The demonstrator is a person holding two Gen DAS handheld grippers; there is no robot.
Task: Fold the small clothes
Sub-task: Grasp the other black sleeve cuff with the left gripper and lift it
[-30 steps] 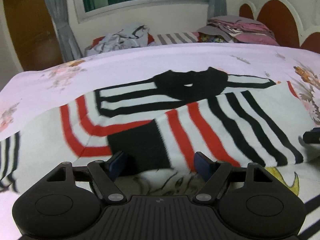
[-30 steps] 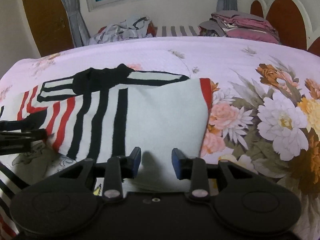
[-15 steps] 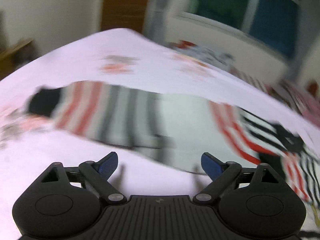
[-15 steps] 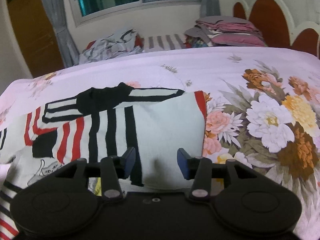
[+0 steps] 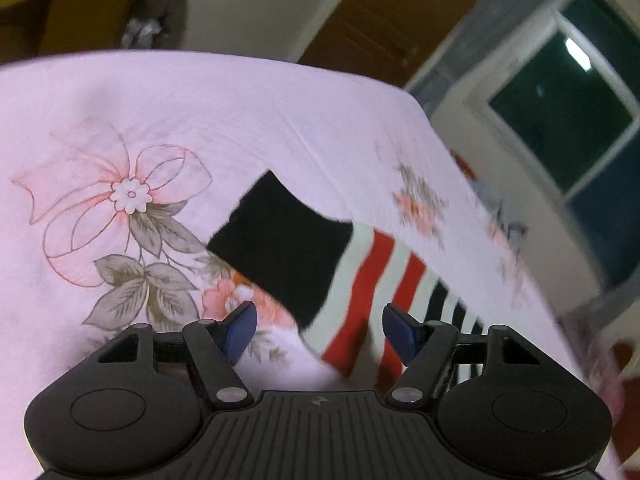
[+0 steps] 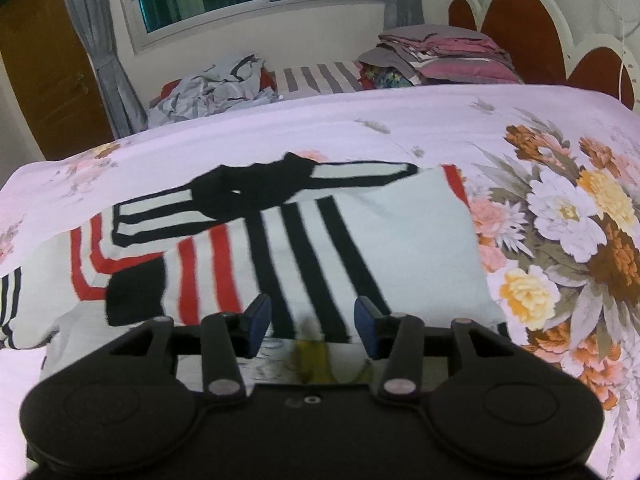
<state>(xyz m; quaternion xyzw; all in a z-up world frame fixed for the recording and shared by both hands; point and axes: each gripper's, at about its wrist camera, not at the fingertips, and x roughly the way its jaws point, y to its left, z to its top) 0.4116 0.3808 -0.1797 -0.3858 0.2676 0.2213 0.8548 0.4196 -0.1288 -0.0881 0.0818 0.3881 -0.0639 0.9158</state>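
At six o'clock below the sweater's black cuff point(image 5: 280, 248), left gripper point(image 5: 316, 332) jaws apart and just closing, empty; hasty clamp may snag bedsheet point(image 5: 200, 112) too.

Hidden behind the right gripper point(image 6: 311, 326): the near edge of the striped top point(image 6: 400, 248), with a blurry yellow patch point(image 6: 310, 356) there, too smeared to tell what it is. Cut short by the left gripper point(image 5: 315, 333) in the left view: the sleeve point(image 5: 320, 264), rest of the top unseen. Blurred on that side: the window point(image 5: 576, 112) and the bed cover point(image 5: 240, 112) edge.
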